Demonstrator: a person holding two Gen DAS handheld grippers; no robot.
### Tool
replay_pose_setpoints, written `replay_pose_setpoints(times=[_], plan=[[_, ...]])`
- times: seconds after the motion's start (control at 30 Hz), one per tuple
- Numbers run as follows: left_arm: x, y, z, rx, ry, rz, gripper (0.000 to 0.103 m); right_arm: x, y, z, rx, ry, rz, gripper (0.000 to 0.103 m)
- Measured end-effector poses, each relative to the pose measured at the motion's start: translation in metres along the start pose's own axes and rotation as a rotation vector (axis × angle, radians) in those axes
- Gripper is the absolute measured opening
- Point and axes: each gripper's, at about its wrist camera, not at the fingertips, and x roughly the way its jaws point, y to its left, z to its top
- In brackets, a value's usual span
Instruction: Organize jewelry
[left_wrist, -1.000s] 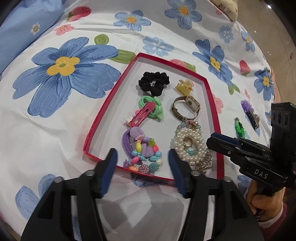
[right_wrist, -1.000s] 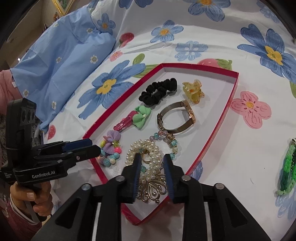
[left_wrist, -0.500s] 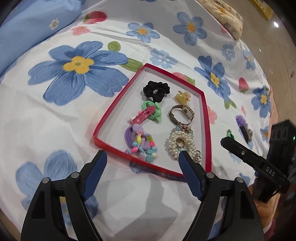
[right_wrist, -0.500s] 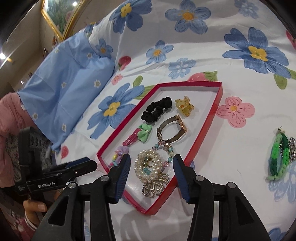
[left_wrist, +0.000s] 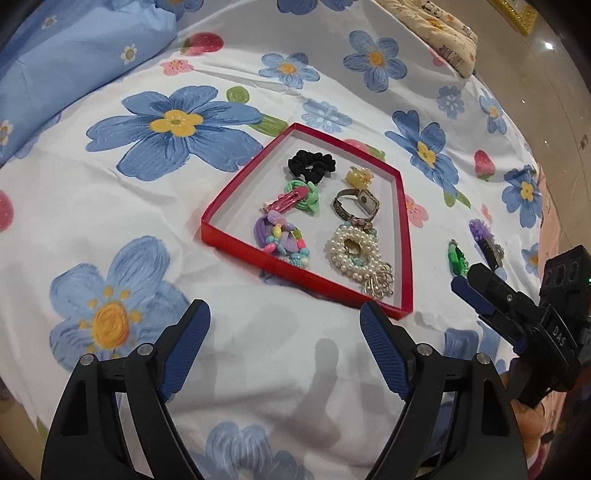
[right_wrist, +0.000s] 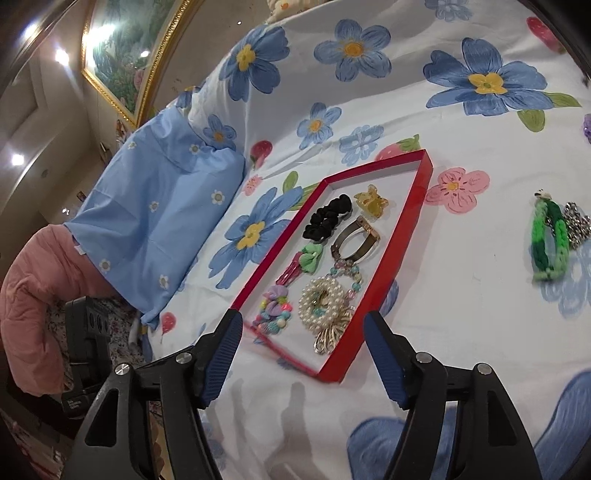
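Observation:
A shallow red tray (left_wrist: 229, 230) (right_wrist: 424, 173) lies on the flowered bedspread. It holds a black scrunchie (left_wrist: 311, 165) (right_wrist: 327, 216), a yellow claw clip (left_wrist: 358, 176), a watch (left_wrist: 356, 205) (right_wrist: 354, 238), a pink clip on a green tie (left_wrist: 295, 197), a bead bracelet (left_wrist: 282, 240) and a pearl bracelet (left_wrist: 354, 251) (right_wrist: 323, 301). My left gripper (left_wrist: 284, 332) hovers short of the tray's near edge, its jaws opening with nothing between them. My right gripper (right_wrist: 301, 339), its jaws also opening and empty, hangs above the tray's near corner. It appears at the right of the left wrist view as right gripper (left_wrist: 480, 291).
To the right of the tray, on the bedspread, lie a green braided bracelet (right_wrist: 548, 243) (left_wrist: 456, 256), a silver chain piece (right_wrist: 576, 225) and a purple hair clip (left_wrist: 484, 236). A light blue pillow (right_wrist: 159, 221) and a pink quilt (right_wrist: 33, 295) lie to the left.
Both grippers pulled back from the tray and opened wide. The right one, which was low over the pearl bracelet, lifted away empty; all the jewelry stays in the tray.

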Motion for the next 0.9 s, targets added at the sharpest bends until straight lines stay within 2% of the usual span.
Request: replay_pose_setpoints(times=[0.13,0.37,0.47,0.5,0.53,0.6,0.7,0.8,0.9], plan=[[-0.011,0.001,-0.008,-0.002,-0.041,0.016,0.086,-0.012,0.007,-0.009,-0.038,-0.037,-0.026,0.075],[-0.037,-0.014,-0.013,0.106,-0.128,0.054,0.087,-0.032,0.04,-0.012,-0.25,-0.093,-0.19,0.077],[-0.056,-0.025,-0.001,0.172,-0.179,0.057,0.095,-0.044,0.063,-0.001,-0.366,-0.138,-0.236,0.09],[-0.062,-0.03,0.003,0.201,-0.196,0.07,0.101,-0.047,0.071,0.004,-0.401,-0.155,-0.244,0.097],[-0.067,-0.036,0.008,0.233,-0.215,0.095,0.103,-0.05,0.077,0.008,-0.428,-0.17,-0.25,0.102],[-0.072,-0.04,0.012,0.258,-0.24,0.134,0.103,-0.054,0.089,0.017,-0.477,-0.19,-0.275,0.103],[-0.068,-0.036,0.012,0.25,-0.251,0.16,0.103,-0.046,0.089,0.02,-0.483,-0.166,-0.302,0.103],[-0.054,-0.027,0.008,0.209,-0.219,0.134,0.103,-0.035,0.073,0.009,-0.402,-0.149,-0.296,0.103],[-0.04,-0.02,0.002,0.187,-0.189,0.141,0.103,-0.018,0.058,-0.007,-0.371,-0.114,-0.316,0.103]])
